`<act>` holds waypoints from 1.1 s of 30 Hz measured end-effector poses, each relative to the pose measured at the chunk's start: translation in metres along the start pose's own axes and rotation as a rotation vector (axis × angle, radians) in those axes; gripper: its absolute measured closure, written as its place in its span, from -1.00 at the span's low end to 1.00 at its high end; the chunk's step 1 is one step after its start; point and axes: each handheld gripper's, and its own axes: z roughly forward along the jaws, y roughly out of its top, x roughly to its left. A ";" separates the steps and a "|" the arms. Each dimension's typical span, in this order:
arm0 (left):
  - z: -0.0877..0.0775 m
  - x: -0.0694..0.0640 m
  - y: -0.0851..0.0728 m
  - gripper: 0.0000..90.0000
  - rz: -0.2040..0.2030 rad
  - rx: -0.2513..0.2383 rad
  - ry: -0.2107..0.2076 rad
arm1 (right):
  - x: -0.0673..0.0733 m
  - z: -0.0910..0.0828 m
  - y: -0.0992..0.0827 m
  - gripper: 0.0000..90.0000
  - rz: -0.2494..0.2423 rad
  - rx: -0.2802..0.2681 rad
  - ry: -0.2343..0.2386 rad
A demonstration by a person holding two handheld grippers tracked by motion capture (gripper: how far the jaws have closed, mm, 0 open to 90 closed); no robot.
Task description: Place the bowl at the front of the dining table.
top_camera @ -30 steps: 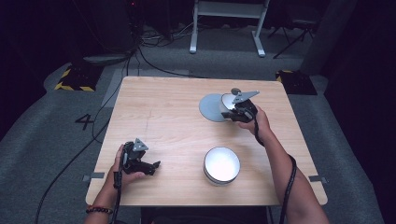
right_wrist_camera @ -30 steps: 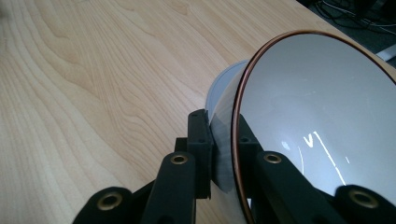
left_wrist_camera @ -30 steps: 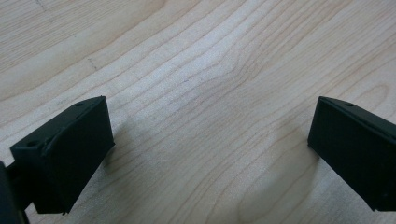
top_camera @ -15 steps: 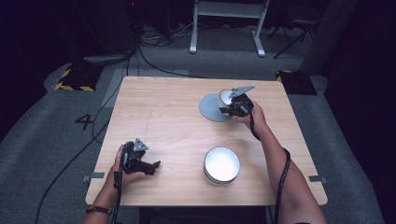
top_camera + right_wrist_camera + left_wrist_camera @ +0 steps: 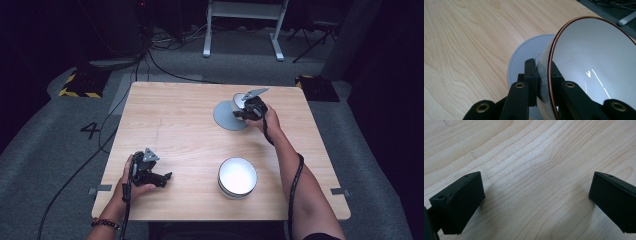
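A grey bowl (image 5: 594, 62) with a copper-coloured rim is tipped on its side, and my right gripper (image 5: 542, 72) is shut on its wall, one jaw inside and one outside. It hangs over a flat grey plate (image 5: 529, 52) on the table; whether it touches the plate I cannot tell. The high view places this right gripper (image 5: 250, 107), the bowl (image 5: 238, 101) and the plate (image 5: 226, 119) at the table's back right. My left gripper (image 5: 156, 177) rests near the front left, its jaws wide open (image 5: 536, 197) over bare wood.
A white bowl (image 5: 237, 176) stands upright near the front edge, between the two hands. The wooden table (image 5: 175, 125) has bare room across its left and middle. Cables and a metal stand lie on the dark floor beyond the far edge.
My right gripper has carried the tilted bowl a little to the left, further over the grey plate. The left hand has stayed where it was.
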 end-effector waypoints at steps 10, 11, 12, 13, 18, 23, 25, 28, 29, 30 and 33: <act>0.000 0.000 0.000 -0.99 0.000 0.000 0.004 | 0.001 0.015 0.010 0.83 -0.006 0.026 -0.008; 0.000 0.000 0.000 -0.99 0.001 0.000 0.004 | 0.000 0.017 0.011 0.83 -0.013 0.025 -0.009; 0.000 0.000 0.000 -0.99 0.001 0.000 0.004 | 0.001 0.018 0.012 0.84 -0.012 0.031 -0.013; 0.000 0.000 0.000 -0.99 0.000 0.000 0.004 | 0.001 0.018 0.012 0.84 -0.012 0.031 -0.013; 0.000 0.000 0.000 -0.99 0.000 0.000 0.004 | 0.001 0.026 0.016 0.83 -0.007 0.047 -0.017; 0.000 0.000 0.000 -0.99 0.001 0.000 0.004 | 0.001 0.031 0.019 0.83 -0.006 0.065 -0.027; 0.000 0.000 0.000 -0.99 0.001 0.000 0.003 | 0.002 0.033 0.020 0.83 -0.015 0.066 -0.027; 0.000 0.000 0.000 -0.99 0.000 0.000 0.003 | 0.003 0.037 0.022 0.83 -0.021 0.069 -0.036; 0.000 0.000 0.000 -0.99 0.001 0.000 0.004 | 0.004 0.037 0.022 0.83 -0.025 0.079 -0.044; 0.000 0.000 0.000 -0.99 0.001 0.000 0.004 | 0.005 0.038 0.023 0.83 -0.026 0.083 -0.052; 0.000 0.000 0.000 -0.99 0.001 0.000 0.003 | 0.007 0.040 0.023 0.83 -0.023 0.082 -0.057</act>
